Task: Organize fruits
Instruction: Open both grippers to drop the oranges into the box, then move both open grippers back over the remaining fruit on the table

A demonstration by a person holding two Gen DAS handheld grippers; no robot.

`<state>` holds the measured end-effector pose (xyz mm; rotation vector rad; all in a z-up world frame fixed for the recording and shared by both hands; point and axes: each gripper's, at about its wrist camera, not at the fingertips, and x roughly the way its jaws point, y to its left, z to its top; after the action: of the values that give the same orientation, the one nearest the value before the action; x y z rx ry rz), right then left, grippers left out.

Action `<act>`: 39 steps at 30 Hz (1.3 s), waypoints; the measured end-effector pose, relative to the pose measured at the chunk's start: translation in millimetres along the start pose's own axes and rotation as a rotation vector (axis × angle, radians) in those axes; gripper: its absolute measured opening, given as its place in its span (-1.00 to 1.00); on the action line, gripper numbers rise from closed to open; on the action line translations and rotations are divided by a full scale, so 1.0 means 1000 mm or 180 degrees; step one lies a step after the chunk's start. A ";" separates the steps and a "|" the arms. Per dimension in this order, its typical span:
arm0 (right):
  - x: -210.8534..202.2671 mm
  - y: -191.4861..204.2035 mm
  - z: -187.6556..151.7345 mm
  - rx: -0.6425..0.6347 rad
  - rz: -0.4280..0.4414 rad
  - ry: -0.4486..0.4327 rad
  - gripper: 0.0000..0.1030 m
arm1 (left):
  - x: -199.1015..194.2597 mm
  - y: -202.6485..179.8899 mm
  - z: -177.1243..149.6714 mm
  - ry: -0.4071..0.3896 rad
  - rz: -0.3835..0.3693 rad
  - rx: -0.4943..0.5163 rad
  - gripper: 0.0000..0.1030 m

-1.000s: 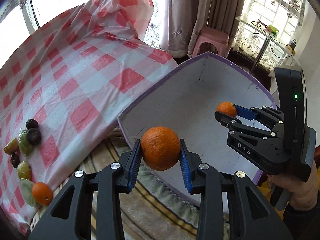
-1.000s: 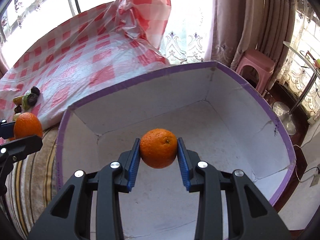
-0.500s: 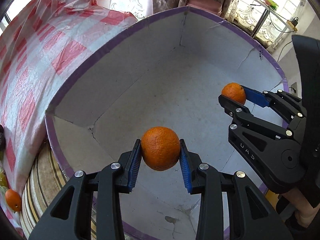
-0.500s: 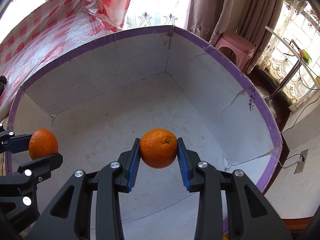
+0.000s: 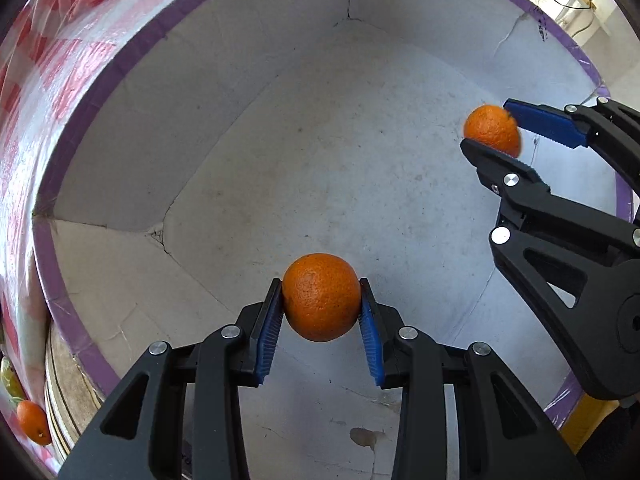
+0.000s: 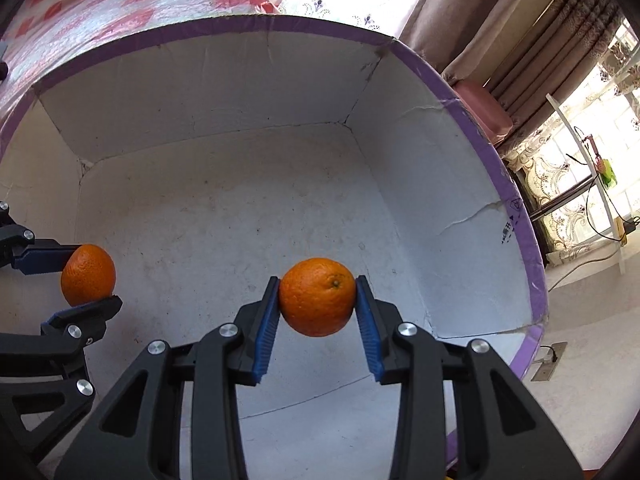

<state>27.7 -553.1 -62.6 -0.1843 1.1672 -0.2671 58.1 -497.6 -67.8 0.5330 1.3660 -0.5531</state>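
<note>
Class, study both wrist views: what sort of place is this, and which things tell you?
Probably a lived-in home room: heavy curtains over lace-covered windows, a pink stool, and a checked plastic tablecloth beside the cardboard box.

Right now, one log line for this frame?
left tongs: orange | right tongs: orange | both over box | unreleased

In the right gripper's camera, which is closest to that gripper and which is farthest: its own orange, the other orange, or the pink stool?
1. Orange, pinched in the right gripper.
2. Other orange, off left in the left gripper.
3. Pink stool, outside the box, upper right.
</note>
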 end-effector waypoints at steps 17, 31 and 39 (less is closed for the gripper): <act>-0.010 -0.007 0.003 0.0060 0.0116 -0.0075 0.49 | -0.007 0.015 0.009 -0.0053 -0.0038 0.0013 0.17; -0.106 -0.045 0.013 0.0778 -0.0408 -0.1024 0.97 | -0.108 0.049 -0.013 -0.0898 -0.0161 -0.0112 0.71; -0.152 -0.059 0.027 0.1151 0.0262 -0.1332 0.97 | -0.230 0.137 -0.085 -0.2282 0.0556 -0.0237 0.72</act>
<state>-9.5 -562.9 98.4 0.1228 0.6949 -0.3433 56.0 -325.2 153.7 0.3370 0.6483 -0.4820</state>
